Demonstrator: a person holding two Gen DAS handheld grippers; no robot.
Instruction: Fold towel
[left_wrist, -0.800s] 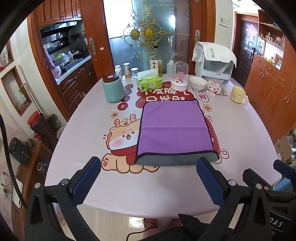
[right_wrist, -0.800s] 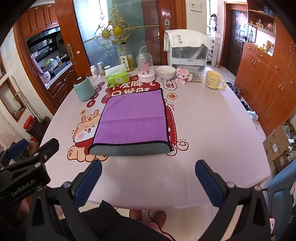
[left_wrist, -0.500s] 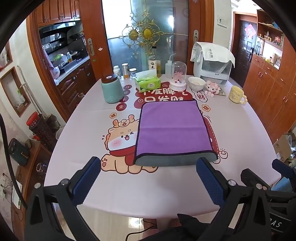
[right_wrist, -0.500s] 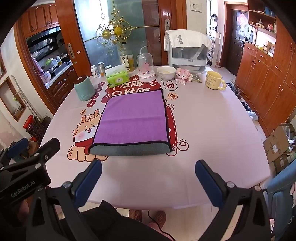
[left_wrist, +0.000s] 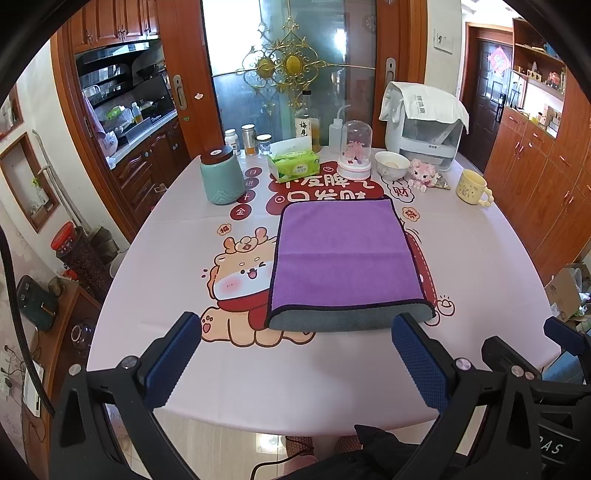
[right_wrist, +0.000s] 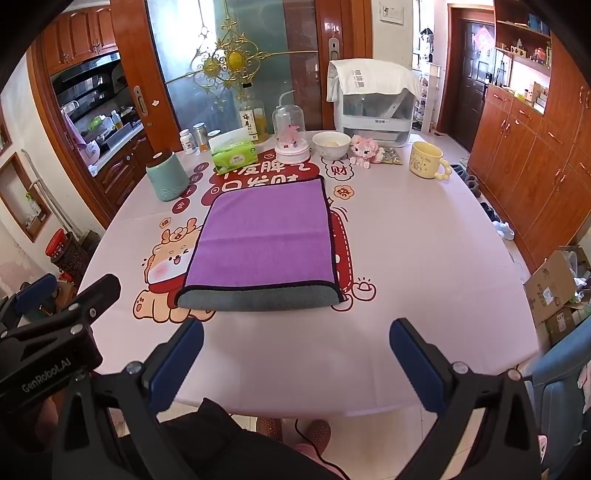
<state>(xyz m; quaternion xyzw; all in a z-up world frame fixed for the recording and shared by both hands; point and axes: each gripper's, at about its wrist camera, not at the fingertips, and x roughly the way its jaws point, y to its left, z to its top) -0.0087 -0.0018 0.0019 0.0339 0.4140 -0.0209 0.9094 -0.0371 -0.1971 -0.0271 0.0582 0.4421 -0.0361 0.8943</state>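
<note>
A purple towel (left_wrist: 343, 254) with a grey underside lies folded flat in the middle of the table, its grey folded edge nearest me; it also shows in the right wrist view (right_wrist: 264, 236). My left gripper (left_wrist: 295, 354) is open and empty, held above the table's near edge, short of the towel. My right gripper (right_wrist: 295, 354) is open and empty, also short of the towel's near edge. The left gripper's body shows at the left of the right wrist view.
The table wears a pink cartoon cloth (left_wrist: 177, 266). At its far side stand a teal canister (left_wrist: 221, 177), a green tissue pack (left_wrist: 293, 164), a glass dome (left_wrist: 355, 151), a bowl (left_wrist: 391, 164), a yellow mug (left_wrist: 472, 188) and a white appliance (left_wrist: 424, 133).
Both grippers have drifted slightly; the towel lies as before and both grippers stay open.
</note>
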